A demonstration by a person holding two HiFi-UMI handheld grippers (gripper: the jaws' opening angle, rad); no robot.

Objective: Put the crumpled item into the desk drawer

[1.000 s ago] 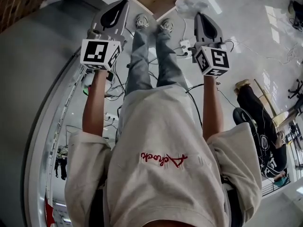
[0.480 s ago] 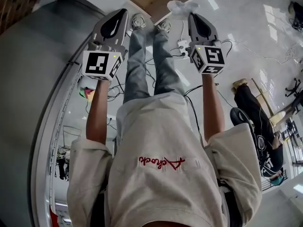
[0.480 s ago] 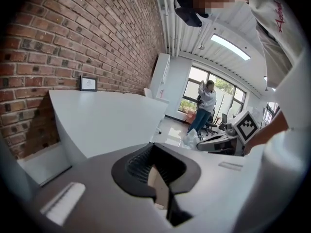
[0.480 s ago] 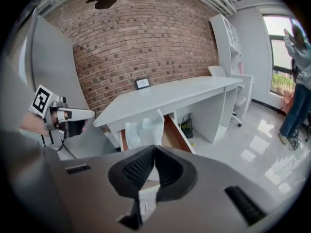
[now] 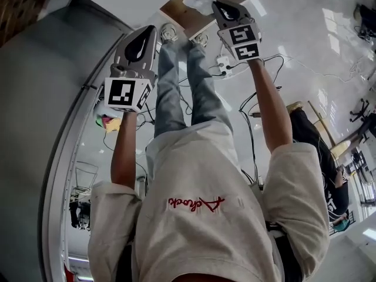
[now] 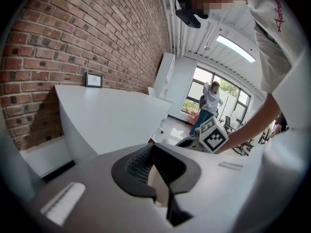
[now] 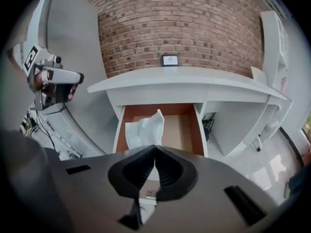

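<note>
My right gripper (image 5: 215, 3) (image 7: 154, 147) is shut on the crumpled white item (image 5: 200, 0) (image 7: 146, 126). The item sticks out past the jaw tips and hangs over the open desk drawer (image 5: 178, 10) (image 7: 181, 129), which has reddish-brown walls and a pale wooden bottom. The drawer is pulled out from under the white desk top (image 7: 194, 84). My left gripper (image 5: 153, 29) (image 6: 154, 144) hangs to the left of the drawer. Its jaw tips meet with nothing between them. It also shows as the left gripper (image 7: 53, 76) at the left edge of the right gripper view.
A brick wall (image 7: 180, 23) stands behind the desk, with a small framed picture (image 7: 170, 59) on the desk top. White shelving (image 7: 274, 42) is at the right. Cables and a power strip (image 5: 226, 60) lie on the floor by my feet. A seated person (image 5: 320, 145) is at the right.
My right gripper has swung up and left in the head view, carrying the crumpled item over the open drawer. The left gripper has sunk slightly.
</note>
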